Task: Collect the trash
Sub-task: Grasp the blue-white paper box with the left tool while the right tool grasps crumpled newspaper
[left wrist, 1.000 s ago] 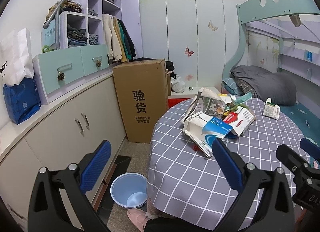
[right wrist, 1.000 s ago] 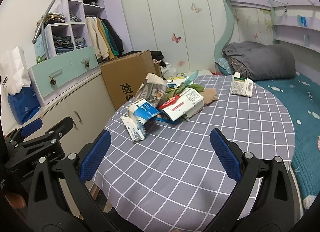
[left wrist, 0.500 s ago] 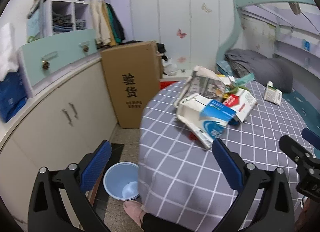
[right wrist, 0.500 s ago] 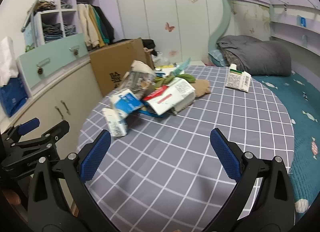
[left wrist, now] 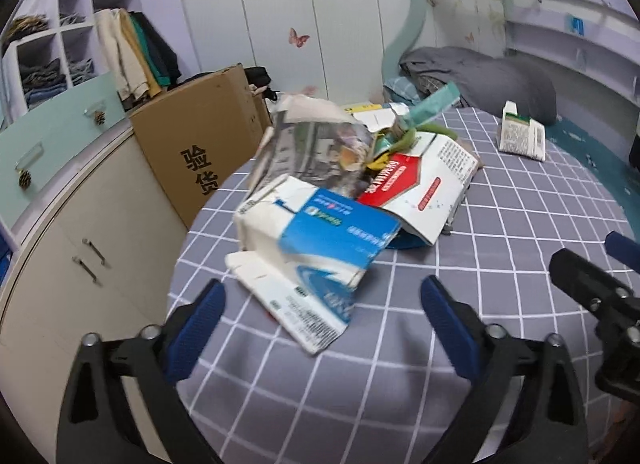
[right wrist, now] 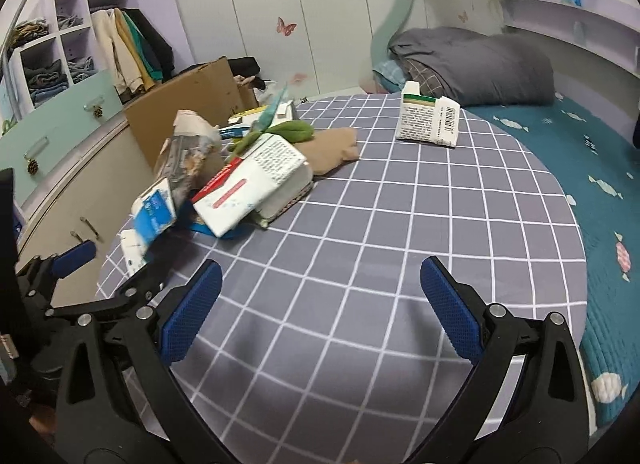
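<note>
Left gripper (left wrist: 322,306) low in its frame, jaws closing, pads not touching anything; near end of the blue carton (left wrist: 316,248) lies between the fingertips. Right gripper (right wrist: 320,296) at bottom centre of its frame, jaws wide apart over bare checked cloth (right wrist: 400,223), empty. Trash pile: blue carton, red carton (left wrist: 420,187), crumpled newspaper (left wrist: 316,147), at frame centre. Green-striped carton (right wrist: 430,119) well apart, upper right. Cardboard box (left wrist: 200,135) at left beside the table.

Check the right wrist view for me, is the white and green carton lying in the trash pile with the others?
No, the white and green carton stands apart on the checked tablecloth, away from the trash pile.
</note>
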`<state>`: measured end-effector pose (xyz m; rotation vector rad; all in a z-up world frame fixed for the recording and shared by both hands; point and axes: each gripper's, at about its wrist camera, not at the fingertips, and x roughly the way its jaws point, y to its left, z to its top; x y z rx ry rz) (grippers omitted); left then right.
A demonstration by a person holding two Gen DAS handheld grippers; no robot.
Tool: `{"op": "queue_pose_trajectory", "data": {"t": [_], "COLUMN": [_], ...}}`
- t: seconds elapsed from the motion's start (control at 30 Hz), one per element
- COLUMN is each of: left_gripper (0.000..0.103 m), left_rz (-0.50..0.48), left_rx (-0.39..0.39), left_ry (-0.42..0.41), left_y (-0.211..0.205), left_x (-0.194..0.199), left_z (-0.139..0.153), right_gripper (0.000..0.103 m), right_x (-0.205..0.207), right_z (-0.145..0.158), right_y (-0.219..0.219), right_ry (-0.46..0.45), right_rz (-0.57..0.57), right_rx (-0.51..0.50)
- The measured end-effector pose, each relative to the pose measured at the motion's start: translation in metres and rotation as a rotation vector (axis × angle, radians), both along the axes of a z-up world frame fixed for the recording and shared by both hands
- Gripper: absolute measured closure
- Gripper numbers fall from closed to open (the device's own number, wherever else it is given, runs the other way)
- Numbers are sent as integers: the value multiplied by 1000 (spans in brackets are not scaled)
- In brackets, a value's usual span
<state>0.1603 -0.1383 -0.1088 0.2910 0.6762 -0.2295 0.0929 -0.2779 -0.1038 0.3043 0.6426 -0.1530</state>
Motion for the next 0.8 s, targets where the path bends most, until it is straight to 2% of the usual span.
{"op": "queue_pose_trajectory", "data": {"t": [0.03, 0.07, 0.17, 0.23, 0.27, 0.3, 0.43, 0.57, 0.8], "left_gripper": [30, 33, 51, 75, 79, 89, 96, 99, 100], "left_rz": [1, 1, -6, -16, -16, -13, 26, 68, 108], "left_rx": [5, 2, -32, -63, -77, -102, -184, -259, -379], "left_ry": [9, 19, 44, 56, 61, 67, 32, 0, -64], "left_y": [-3, -3, 2, 7, 11, 16, 41, 70, 104], "left_x": [4, 6, 11, 11, 11, 10, 2, -4, -1], "left_z": [-2, -3, -3, -2, -2, 0, 9, 21, 44], "right_gripper": [6, 6, 6, 6, 6, 6, 6, 6, 6], "right_x": [2, 4, 7, 9, 10, 12, 19, 29, 72], "right_z": [-1, -2, -3, -2, -2, -1, 2, 9, 25], "right_y": [-2, -3, -5, -4, -3, -3, 4, 16, 36], "right_ry": [4, 8, 8, 8, 7, 7, 0, -12, -33], "right_rz": [1, 5, 20, 27, 31, 36, 67, 122, 242], "right_rx": [1, 4, 19, 17, 17, 17, 18, 37, 145]}}
